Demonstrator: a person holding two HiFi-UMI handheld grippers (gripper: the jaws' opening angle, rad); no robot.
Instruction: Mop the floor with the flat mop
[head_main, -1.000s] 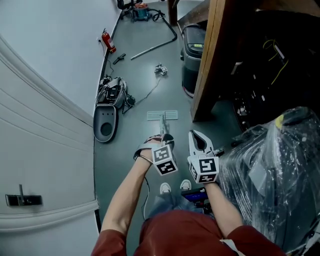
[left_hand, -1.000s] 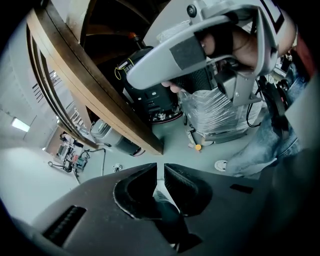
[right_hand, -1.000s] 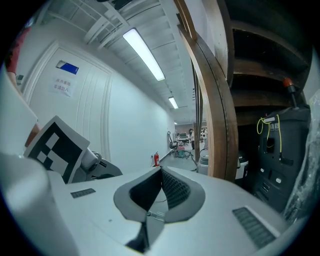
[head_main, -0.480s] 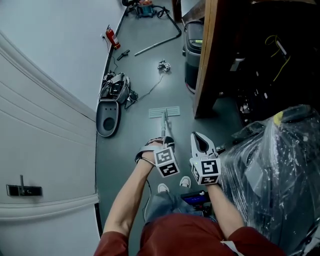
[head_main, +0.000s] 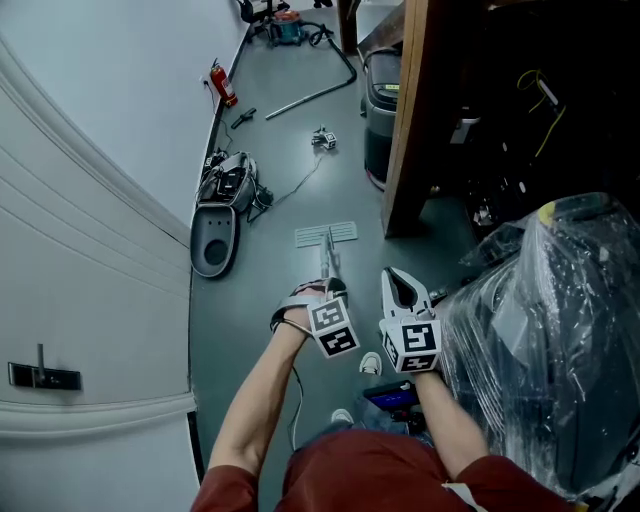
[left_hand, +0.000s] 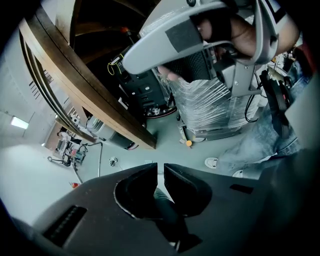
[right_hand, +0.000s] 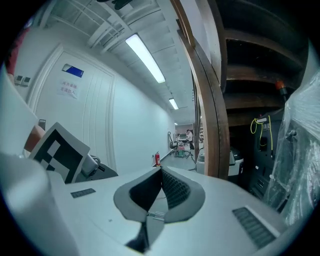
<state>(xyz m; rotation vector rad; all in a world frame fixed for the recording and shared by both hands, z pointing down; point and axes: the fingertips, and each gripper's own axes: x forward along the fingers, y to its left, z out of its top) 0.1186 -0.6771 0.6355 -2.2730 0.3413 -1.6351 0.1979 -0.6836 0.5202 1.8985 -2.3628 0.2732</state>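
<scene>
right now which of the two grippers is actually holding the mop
The left gripper: its jaws are closed on the mop handle. The right gripper is shut on nothing, beside it.

Head view looks down; all 3 share floor (head_main: 270, 190)

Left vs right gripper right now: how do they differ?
Left gripper is dark and shut on the mop handle; right gripper is white and shut on nothing. Left gripper looks down at the floor; right gripper looks level along the corridor. Both have jaws together.
</scene>
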